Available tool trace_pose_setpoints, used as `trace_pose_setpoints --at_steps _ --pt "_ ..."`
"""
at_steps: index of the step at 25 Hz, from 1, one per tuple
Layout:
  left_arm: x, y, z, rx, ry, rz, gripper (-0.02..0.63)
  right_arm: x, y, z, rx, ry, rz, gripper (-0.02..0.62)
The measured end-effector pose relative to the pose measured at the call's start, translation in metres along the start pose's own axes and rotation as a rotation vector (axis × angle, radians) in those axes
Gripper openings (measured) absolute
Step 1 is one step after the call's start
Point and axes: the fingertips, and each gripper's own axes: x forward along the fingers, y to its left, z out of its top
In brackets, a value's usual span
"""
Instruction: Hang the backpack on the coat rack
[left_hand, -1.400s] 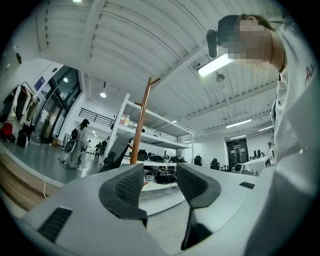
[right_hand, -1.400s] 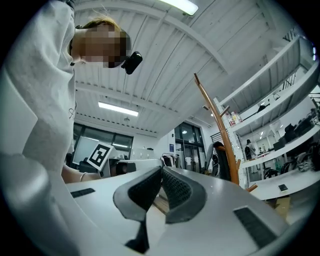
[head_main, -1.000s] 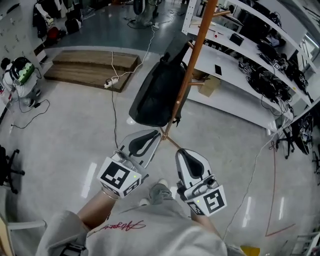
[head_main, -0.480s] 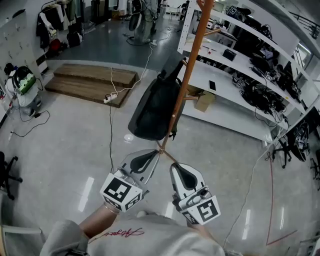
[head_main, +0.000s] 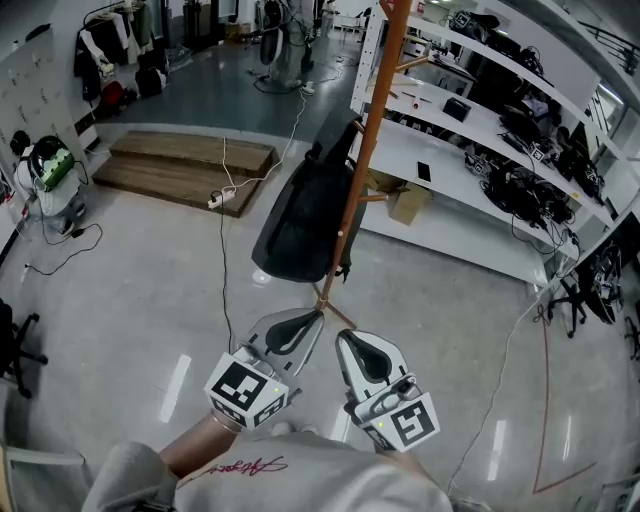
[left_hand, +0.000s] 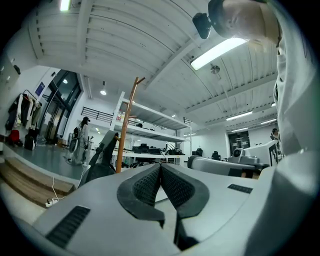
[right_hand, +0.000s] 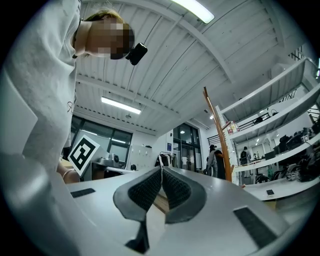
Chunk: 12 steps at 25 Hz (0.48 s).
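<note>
Backpack (head_main: 305, 215): black, hanging on the coat rack (head_main: 365, 150) by its top, which sits at a peg partway up the orange pole. The body hangs down the left side of the pole as the head view shows it, bottom clear of the floor (head_main: 150, 290). It is out ahead of both my grippers, apart from them, and nothing of mine touches it.

Left gripper (head_main: 318, 314): held low in front of me, pointing toward the foot of the rack. In the left gripper view its fingers (left_hand: 145, 187) are closed, the ribbed pads meeting along one line, with nothing between them. Past the tips and off to the left in that view I see the backpack (left_hand: 102, 160) against the pole (left_hand: 125, 130), well beyond reach of the pads.

Right gripper (head_main: 346, 336): beside the left one, the two close but not touching, also aimed at the rack's foot. In the right gripper view its fingers (right_hand: 147, 192) are closed too, pad on pad, holding nothing. The pole (right_hand: 220, 140) stands off to the right of the tips there.

White shelves (head_main: 480, 130) run behind the rack.
</note>
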Motion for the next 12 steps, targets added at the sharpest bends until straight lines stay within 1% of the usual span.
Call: trace_pose_setpoints --at_steps 5,8,12 --pt "0.003 -0.003 -0.003 -0.004 0.011 0.005 0.018 -0.004 -0.005 0.002 0.009 -0.015 0.006 0.021" --pt "0.006 -0.005 -0.003 -0.017 0.010 -0.002 0.018 -0.006 -0.008 0.001 0.013 -0.019 0.008 0.021" --pt "0.011 -0.010 -0.003 -0.010 0.013 -0.013 0.018 -0.005 -0.010 -0.002 0.009 -0.012 0.011 0.021"
